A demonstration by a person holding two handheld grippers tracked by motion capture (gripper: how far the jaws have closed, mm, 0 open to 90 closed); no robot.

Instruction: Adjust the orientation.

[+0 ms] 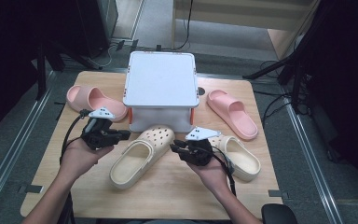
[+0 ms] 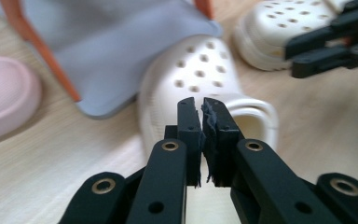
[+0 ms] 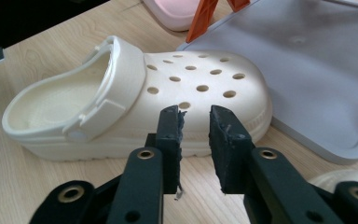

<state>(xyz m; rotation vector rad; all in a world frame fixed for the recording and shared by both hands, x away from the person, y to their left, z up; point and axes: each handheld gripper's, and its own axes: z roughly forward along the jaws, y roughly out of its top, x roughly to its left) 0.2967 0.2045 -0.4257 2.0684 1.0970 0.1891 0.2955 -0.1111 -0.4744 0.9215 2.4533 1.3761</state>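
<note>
Two cream clogs lie on the wooden table [image 1: 168, 191]: one [image 1: 142, 154] in the middle, one [image 1: 240, 156] to its right. My left gripper [image 1: 126, 134] hovers left of the middle clog and points right at it. In the left gripper view its jaws [image 2: 201, 105] stand almost together with nothing between them, and the clog [image 2: 200, 70] lies just beyond. My right gripper [image 1: 173, 145] sits between the two clogs and points left. In the right gripper view it [image 3: 196, 114] is open and empty, close to the side of the middle clog [image 3: 121, 98].
A white lidded box [image 1: 161, 88] with orange latches stands behind the clogs. One pink slide [image 1: 91, 100] lies left of it, another [image 1: 233, 112] to its right. The table's near part is bare wood. Dark stands and cables surround the table.
</note>
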